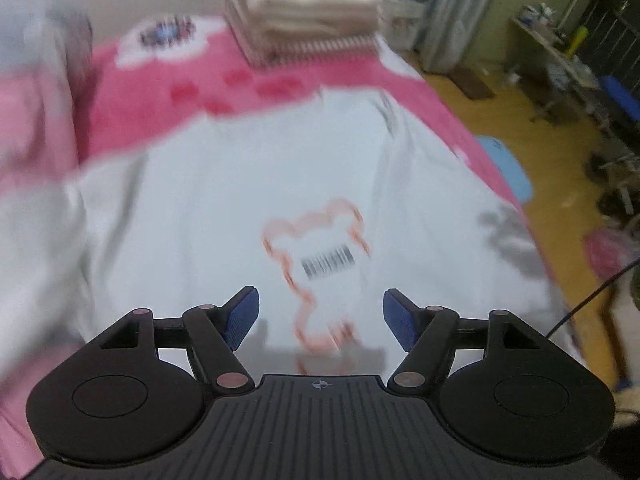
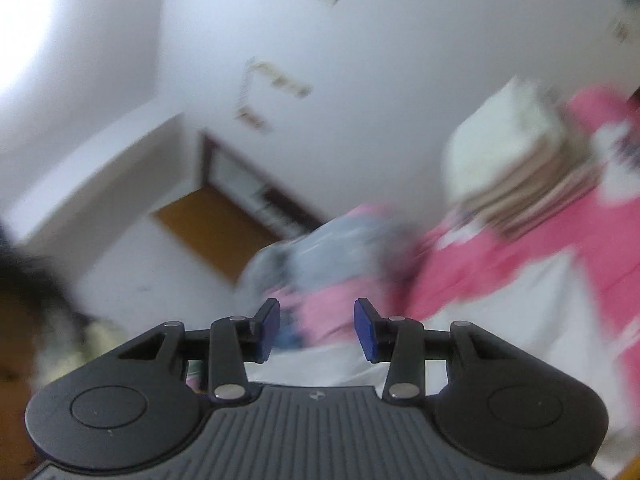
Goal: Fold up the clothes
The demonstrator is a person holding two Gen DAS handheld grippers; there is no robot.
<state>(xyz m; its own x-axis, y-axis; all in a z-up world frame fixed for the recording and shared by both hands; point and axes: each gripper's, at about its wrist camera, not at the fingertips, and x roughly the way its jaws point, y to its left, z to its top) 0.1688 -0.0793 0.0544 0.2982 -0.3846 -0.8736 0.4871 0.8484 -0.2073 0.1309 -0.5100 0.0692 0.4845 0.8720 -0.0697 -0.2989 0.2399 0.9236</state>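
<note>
A white T-shirt (image 1: 248,184) with an orange bear outline and a barcode print lies spread on the pink bed sheet (image 1: 152,80). My left gripper (image 1: 320,320) hovers open just above the print, nothing between its blue pads. In the tilted, blurred right wrist view my right gripper (image 2: 316,328) is open and empty, pointing over a heap of pink and blue-grey clothes (image 2: 332,264). Part of the white T-shirt (image 2: 500,320) shows to its right.
A stack of folded cream towels (image 1: 304,4) sits at the far end of the bed. Crumpled clothes (image 1: 36,100) lie at the left. Wooden floor, a blue item (image 1: 508,168) and cluttered shelves lie to the right of the bed. A white wall and doorway (image 2: 240,200) fill the right wrist view.
</note>
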